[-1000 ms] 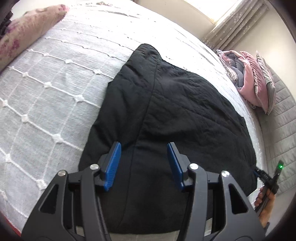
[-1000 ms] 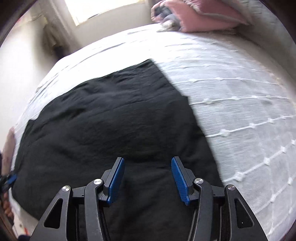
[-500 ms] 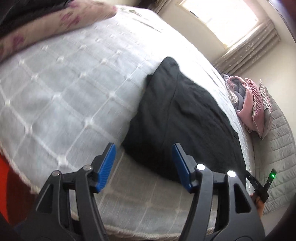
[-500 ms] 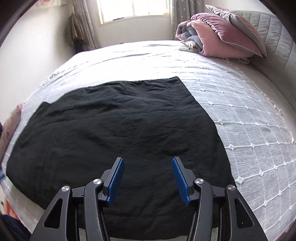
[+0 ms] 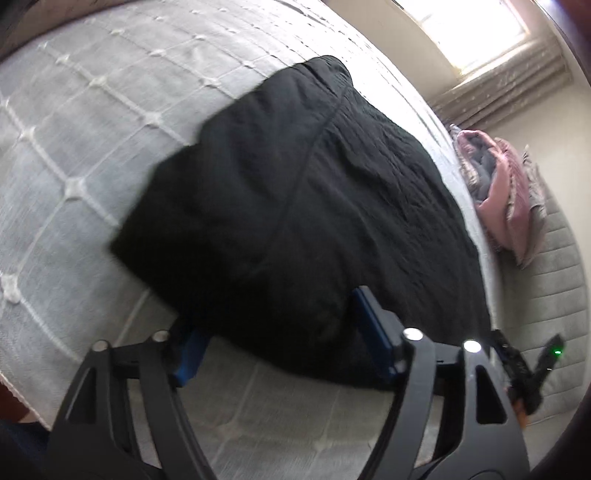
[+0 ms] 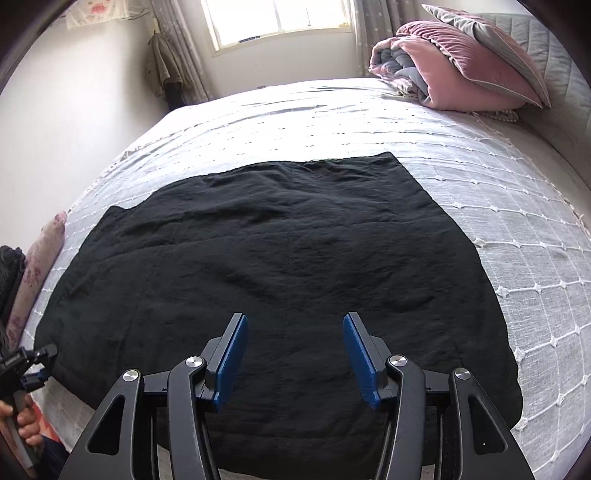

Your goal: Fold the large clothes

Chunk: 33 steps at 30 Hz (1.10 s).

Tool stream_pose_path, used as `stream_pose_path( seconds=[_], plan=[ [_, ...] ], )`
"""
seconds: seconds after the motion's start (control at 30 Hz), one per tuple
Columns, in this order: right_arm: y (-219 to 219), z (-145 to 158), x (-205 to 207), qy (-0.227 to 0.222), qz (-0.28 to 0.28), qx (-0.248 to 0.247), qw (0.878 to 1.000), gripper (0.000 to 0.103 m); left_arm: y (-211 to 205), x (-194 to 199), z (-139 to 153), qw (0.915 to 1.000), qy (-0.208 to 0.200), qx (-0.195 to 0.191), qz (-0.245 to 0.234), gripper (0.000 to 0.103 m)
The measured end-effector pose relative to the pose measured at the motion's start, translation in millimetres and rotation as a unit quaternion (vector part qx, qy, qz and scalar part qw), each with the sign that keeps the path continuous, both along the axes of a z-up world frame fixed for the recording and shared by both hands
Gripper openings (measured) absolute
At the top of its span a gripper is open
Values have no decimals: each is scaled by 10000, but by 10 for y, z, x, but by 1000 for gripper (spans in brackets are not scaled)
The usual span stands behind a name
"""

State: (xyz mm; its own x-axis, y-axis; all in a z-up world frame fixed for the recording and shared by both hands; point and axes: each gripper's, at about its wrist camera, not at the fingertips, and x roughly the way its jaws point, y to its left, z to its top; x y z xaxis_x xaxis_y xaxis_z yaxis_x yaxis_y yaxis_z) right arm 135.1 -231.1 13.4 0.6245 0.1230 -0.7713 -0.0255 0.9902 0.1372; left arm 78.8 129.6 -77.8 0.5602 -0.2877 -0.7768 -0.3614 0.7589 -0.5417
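Lying spread across the pale grey bedspread with a white tufted grid pattern point(image 6: 517, 229), the large black crinkled garment point(image 6: 288, 258) covers most of the near half of the bed, its near edge close to the mattress edge. Fabric mostly flat, shallow wrinkles throughout; a straight far edge and a squared far-right corner show in the right wrist view.

Right gripper point(image 6: 293, 354): black frame, blue pads, jaws set wide apart, nothing between them. It hovers over the near middle of the garment; whether it touches the cloth cannot be told.

Left gripper point(image 5: 280, 332): at the garment's near left corner, view blurred. Jaws spread apart; the black cloth edge lies between the two blue pads and drapes over the tip of the left one. Not clamped, as far as the frame shows. A raised seam line runs from that corner area toward the far end of the garment. In the right wrist view this same tool appears at the far left edge, held in a bare hand point(image 6: 26, 421).

Far side of bed: rolled pink and grey quilt point(image 6: 439, 74) with a grey pillow with pink underside point(image 6: 491, 40) resting on it, against the grey padded headboard point(image 6: 557, 55). A floral pink pillow point(image 6: 37, 266) sits at the bed's left edge. Bright window point(image 6: 277, 18) in the far wall, patterned curtains on both sides.
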Motion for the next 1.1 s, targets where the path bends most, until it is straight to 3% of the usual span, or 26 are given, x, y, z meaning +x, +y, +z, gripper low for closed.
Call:
stream_pose_path(
  seconds=[0.13, 0.27, 0.57, 0.63, 0.7, 0.77, 0.87, 0.97, 1.1],
  plan=[
    [-26, -11, 9, 27, -54, 20, 10000, 54, -65, 83, 5, 9997, -45, 173, 161, 75],
    [-33, -25, 15, 70, -31, 121, 9999, 54, -46, 97, 26, 9992, -141, 61, 367, 67],
    [29, -54, 68, 196, 49, 415, 9989, 54, 21, 170, -71, 9985, -137, -273, 447, 66],
    [54, -43, 75, 190, 79, 547, 9983, 54, 39, 162, -73, 9981, -153, -329, 504, 60],
    [104, -40, 83, 195, 126, 612, 9979, 54, 78, 123, -64, 9972, -210, -432, 577, 42],
    [158, -58, 97, 236, 164, 564, 9980, 54, 118, 45, -2, 9954, -414, -600, 620, 37],
    [217, -136, 142, 429, 165, 465, 9979, 54, 139, 28, 62, 9940, -575, -686, 622, 36],
    [242, -200, 179, 583, 119, 423, 9973, 54, 136, 68, 6, 9943, -445, -722, 647, 37],
    [284, -232, 200, 647, 114, 408, 9970, 54, 222, 138, -115, 9897, -352, -1138, 794, 39]
  ],
)
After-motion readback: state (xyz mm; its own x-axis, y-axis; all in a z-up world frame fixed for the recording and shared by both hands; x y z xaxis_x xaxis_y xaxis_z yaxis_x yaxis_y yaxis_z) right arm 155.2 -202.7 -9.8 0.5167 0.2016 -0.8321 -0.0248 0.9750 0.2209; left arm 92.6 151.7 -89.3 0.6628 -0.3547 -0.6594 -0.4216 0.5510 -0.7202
